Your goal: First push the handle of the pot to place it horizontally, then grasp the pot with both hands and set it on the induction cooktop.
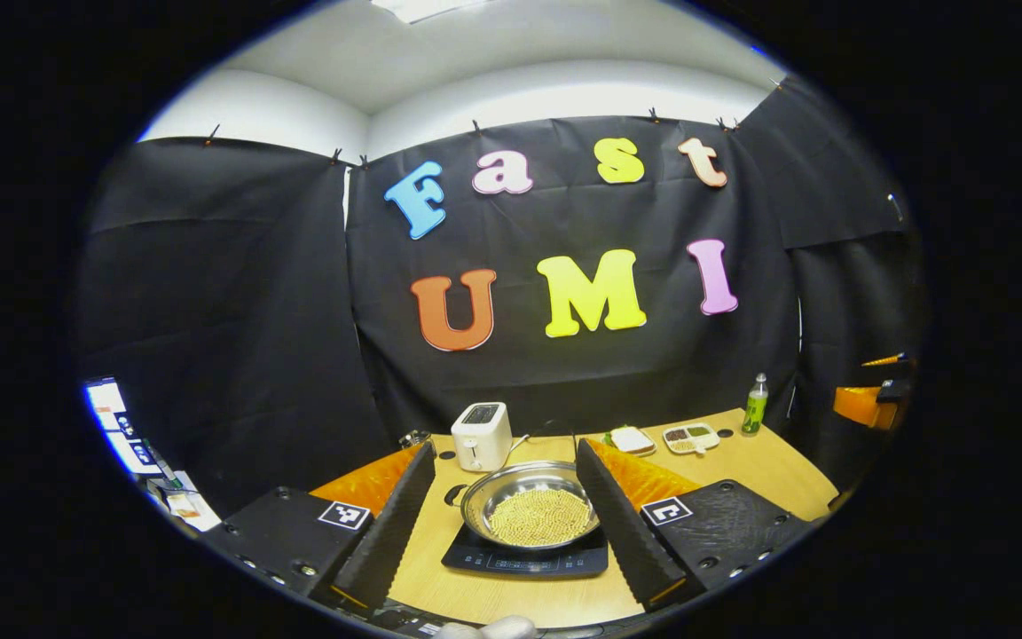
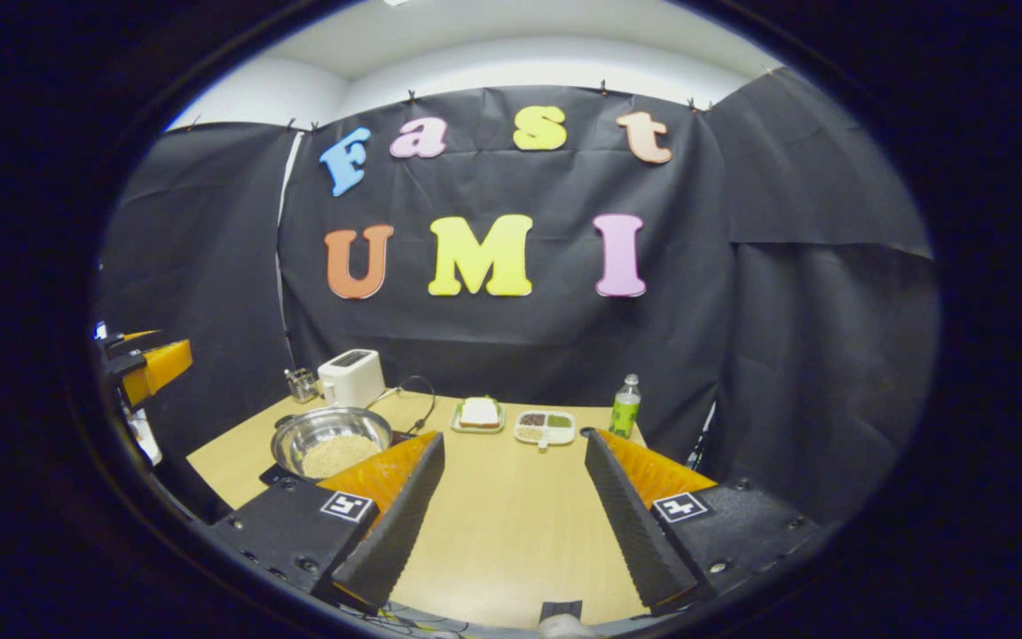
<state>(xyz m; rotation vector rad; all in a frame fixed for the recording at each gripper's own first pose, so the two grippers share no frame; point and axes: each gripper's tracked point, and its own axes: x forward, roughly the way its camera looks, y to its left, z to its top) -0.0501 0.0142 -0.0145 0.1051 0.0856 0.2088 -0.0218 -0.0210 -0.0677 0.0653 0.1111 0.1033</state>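
the round stainless-steel pot filled with pale yellow grains [image 1: 533, 510] sits on the flat black induction cooktop [image 1: 524, 557], which lies on the light wooden tabletop [image 1: 742, 461]; in the left gripper view the pot's small dark side handle [image 1: 453, 494] points off to one side, roughly level, so the turning step looks done; with the pot resting on the cooktop, the placing step looks done too, and i judge the task to be at or very near its end; the left hand-held gripper [image 1: 507, 519] hangs back from the pot with its fingers spread wide on either side of it, touching nothing; the right hand-held gripper [image 2: 511, 506] is likewise spread apart over bare tabletop, well away from the pot [image 2: 332, 441], which lies off to its left on the cooktop [image 2: 276, 477]; nothing is pinched by either one; what may remain is only drawing both back fully; behind the pot stand a white two-slot toaster [image 1: 482, 435] with a dark cord, a small white dish with a pale slab on it [image 1: 632, 439], a white divided tray of mixed beans [image 1: 690, 437] and a green plastic bottle [image 1: 754, 404], all apart from the cooktop and not in the way.
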